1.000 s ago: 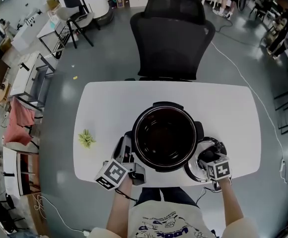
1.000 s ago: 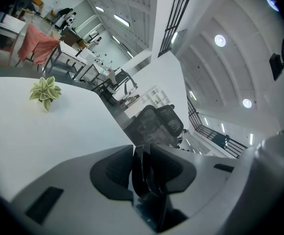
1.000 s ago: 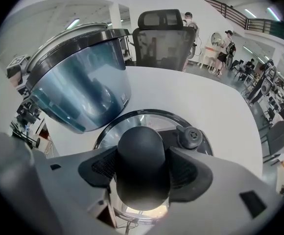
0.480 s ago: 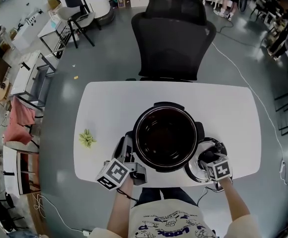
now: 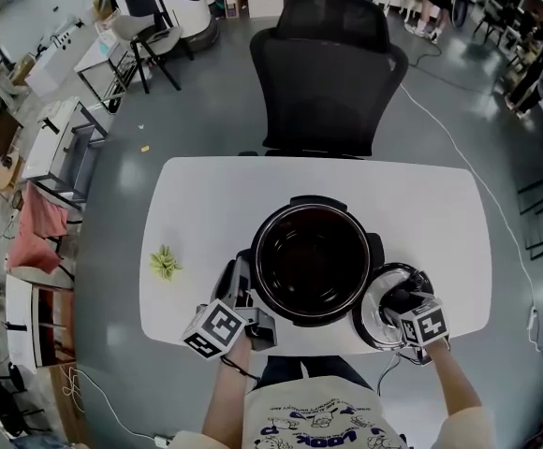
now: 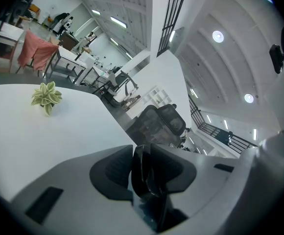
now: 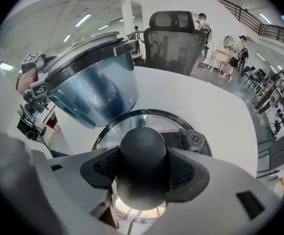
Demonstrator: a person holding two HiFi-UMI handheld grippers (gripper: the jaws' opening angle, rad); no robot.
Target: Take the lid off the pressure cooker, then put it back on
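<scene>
- Now nudging the lid (image 5: pixel 374 311) a touch further toward the right side of the white table (image 5: pixel 206 204) than a second ago, carrying the right gripper (image 5: pixel 404 302) along with it.
- Having just been closing that gripper's jaws, now clenching them against both sides of the round black knob (image 7: pixel 143 148) at the lid's centre.
- Keeping the left gripper (image 5: pixel 237 277) unmoved since the earlier frames, pinching its jaws on the thin black side handle (image 6: pixel 143 173) at the pressure cooker's (image 5: pixel 312 260) left front.
- Leaving the pressure cooker uncovered and unshifted near the table's front middle, baring a dark, empty inner pot inside a bright metal rim.
- Holding the lid knob-up just beside the cooker's right front, close to the table's near edge; not telling whether resting on the tabletop or lifted a little.
- Showing the lid as a polished metal disc with a dark outer band and a small grey round valve (image 7: pixel 194 140) just beside the knob.
- Leaving a small green leafy ornament (image 5: pixel 164 263) well apart at the table's left, and a black office chair (image 5: pixel 328 73) behind the far edge.
</scene>
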